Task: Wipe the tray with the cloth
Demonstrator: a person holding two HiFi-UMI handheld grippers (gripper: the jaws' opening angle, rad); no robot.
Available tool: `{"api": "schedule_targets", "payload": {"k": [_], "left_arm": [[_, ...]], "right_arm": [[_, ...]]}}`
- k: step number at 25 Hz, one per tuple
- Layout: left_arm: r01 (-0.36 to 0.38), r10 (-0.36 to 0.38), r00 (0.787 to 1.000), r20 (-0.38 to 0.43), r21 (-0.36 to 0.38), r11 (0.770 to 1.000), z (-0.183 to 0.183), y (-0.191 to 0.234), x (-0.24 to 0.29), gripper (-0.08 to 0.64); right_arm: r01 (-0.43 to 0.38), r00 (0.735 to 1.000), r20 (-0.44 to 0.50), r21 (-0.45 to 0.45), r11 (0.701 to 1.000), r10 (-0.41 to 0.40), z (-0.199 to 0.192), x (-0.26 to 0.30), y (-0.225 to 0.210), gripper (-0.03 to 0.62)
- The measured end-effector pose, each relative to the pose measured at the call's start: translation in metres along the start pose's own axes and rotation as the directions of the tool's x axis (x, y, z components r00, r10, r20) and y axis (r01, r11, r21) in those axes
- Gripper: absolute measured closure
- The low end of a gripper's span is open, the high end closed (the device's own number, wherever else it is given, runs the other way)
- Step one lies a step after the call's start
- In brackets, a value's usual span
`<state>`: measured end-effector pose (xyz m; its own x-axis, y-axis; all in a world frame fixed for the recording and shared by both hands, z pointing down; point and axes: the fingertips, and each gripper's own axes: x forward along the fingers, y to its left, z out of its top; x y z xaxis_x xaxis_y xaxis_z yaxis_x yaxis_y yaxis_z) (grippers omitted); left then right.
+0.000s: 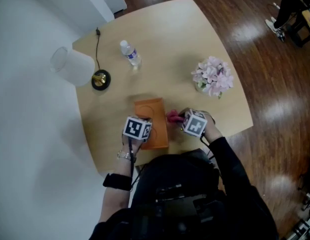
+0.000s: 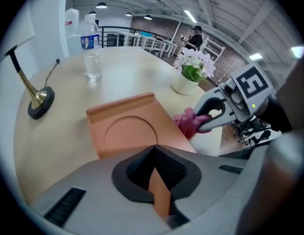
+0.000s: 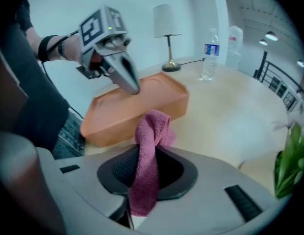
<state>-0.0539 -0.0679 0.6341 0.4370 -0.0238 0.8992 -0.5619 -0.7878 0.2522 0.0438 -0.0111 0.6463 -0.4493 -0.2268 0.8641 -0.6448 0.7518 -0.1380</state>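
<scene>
Head view shows the tray (image 1: 152, 111) lying on the table (image 1: 205, 39) before the person. The left gripper (image 2: 159, 192) pinches the tray's near edge. The right gripper (image 3: 142, 199) clamps the cloth (image 3: 151, 133) just beside the tray's right side.

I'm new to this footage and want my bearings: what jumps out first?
An orange tray, its rim clamped by the left gripper, sits at the near edge of the table. The right gripper holds a pink cloth beside the tray's right side. Pink flowers stand further right.
</scene>
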Motion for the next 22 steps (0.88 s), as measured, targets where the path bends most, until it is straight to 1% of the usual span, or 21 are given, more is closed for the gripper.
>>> {"api": "schedule_targets", "payload": {"k": [2, 4, 7, 10, 13, 17, 19, 22], "left_arm": [[0.0, 0.0, 1.0, 0.001, -0.013, 1.0, 0.0, 0.0, 0.001, 0.554], [-0.001, 0.001, 1.0, 0.0, -0.021, 1.0, 0.0, -0.001, 0.001, 0.554], [-0.011, 0.011, 1.0, -0.006, -0.014, 1.0, 0.0, -0.003, 0.001, 0.554], [-0.015, 0.015, 1.0, -0.013, -0.019, 1.0, 0.001, -0.002, 0.0, 0.554], [0.0, 0.0, 1.0, -0.012, -0.033, 0.999, 0.001, -0.006, -0.001, 0.554], [0.003, -0.004, 1.0, -0.008, -0.035, 0.999, 0.001, -0.006, -0.001, 0.554], [-0.007, 0.007, 1.0, -0.003, -0.024, 1.0, 0.001, -0.002, -0.002, 0.554], [-0.014, 0.014, 1.0, -0.001, -0.011, 1.0, 0.001, 0.0, -0.001, 0.554]], "right_arm": [[0.074, 0.997, 0.007, 0.019, 0.997, -0.074, 0.008, 0.005, -0.033, 0.505], [0.126, 0.992, 0.022, 0.039, 0.991, -0.127, 0.019, 0.01, -0.06, 0.505], [0.151, 0.987, 0.043, 0.053, 0.987, -0.154, 0.036, 0.023, -0.084, 0.505], [0.122, 0.991, 0.047, 0.032, 0.992, -0.123, 0.048, 0.04, -0.09, 0.505], [0.057, 0.998, 0.04, 0.001, 0.998, -0.057, 0.05, 0.049, -0.078, 0.503], [0.024, 0.999, 0.035, -0.011, 1.0, -0.023, 0.04, 0.048, -0.065, 0.505], [0.01, 0.999, 0.033, -0.006, 1.0, -0.01, 0.032, 0.045, -0.057, 0.505], [-0.015, 0.999, 0.03, -0.008, 1.0, 0.016, 0.021, 0.043, -0.035, 0.505]]}}
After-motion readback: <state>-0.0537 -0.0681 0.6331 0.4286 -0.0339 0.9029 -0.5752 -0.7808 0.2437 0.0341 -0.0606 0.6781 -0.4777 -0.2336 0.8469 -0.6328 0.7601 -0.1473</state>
